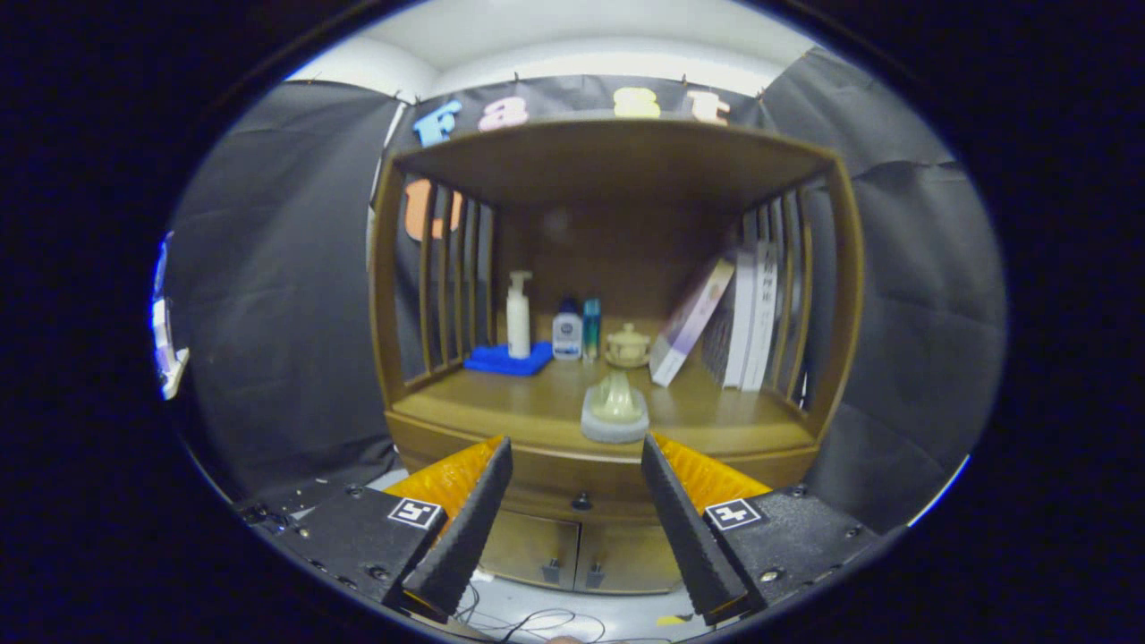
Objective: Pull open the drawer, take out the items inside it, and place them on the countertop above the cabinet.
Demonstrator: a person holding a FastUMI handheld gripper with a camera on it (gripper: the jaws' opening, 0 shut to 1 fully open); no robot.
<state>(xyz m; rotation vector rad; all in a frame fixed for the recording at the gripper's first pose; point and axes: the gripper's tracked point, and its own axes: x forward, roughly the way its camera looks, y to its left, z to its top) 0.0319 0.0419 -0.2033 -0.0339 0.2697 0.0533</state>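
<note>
At the far left of the shelf, a blue cloth (508,360) lies flat with a white pump bottle (518,315) standing upright on it. Just right of these stand a small white bottle with a blue label (566,330) and a slim teal bottle (591,328), close together. Further right sits a small cream lidded jar (628,346). At the right side, one book (690,319) leans tilted against upright white books (753,313).

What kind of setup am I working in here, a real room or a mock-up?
Likely a staged booth, not a real room: black cloth hangs all around a lone wooden cabinet stocked with toiletry bottles and leaning books. The gripper hangs open before the drawer knob.
</note>
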